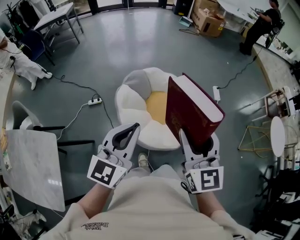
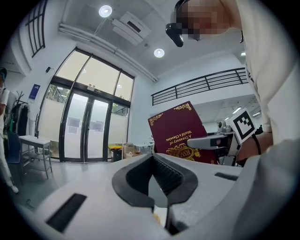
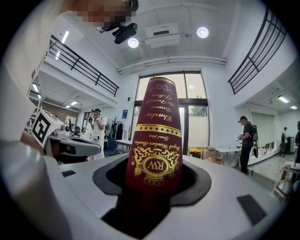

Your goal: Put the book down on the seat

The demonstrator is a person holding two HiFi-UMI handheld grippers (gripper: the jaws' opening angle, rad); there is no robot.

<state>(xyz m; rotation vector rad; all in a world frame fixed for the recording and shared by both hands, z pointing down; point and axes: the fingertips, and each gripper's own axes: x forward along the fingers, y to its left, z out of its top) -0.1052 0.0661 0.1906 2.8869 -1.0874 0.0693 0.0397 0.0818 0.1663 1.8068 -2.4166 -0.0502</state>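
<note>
Gripped the book [image 1: 192, 110] by its bottom end in the right tongs [image 1: 199, 137], long axis upright, over the right edge of the seat [image 1: 136, 101]. Held the left tongs [image 1: 133, 129] together, empty, at its near rim.

Grey glossy floor [image 1: 140, 42] is reflecting daylight; a black cable [image 1: 75, 85] is trailing across it to a white power strip [image 1: 95, 101]. A white table [image 1: 58, 14] is standing at the far left, cardboard boxes [image 1: 208, 18] are sitting at the far edge, and a person in black [image 1: 260, 23] is standing by a counter nearby. A marble slab [image 1: 33, 164] is lying at the near left. Tall glass doors [image 2: 84, 129] are letting in daylight between white walls; a dark railing [image 2: 201, 84] is running along an upper level; round ceiling lights [image 2: 105, 11] are glowing beside an air-conditioning unit [image 3: 161, 33].
</note>
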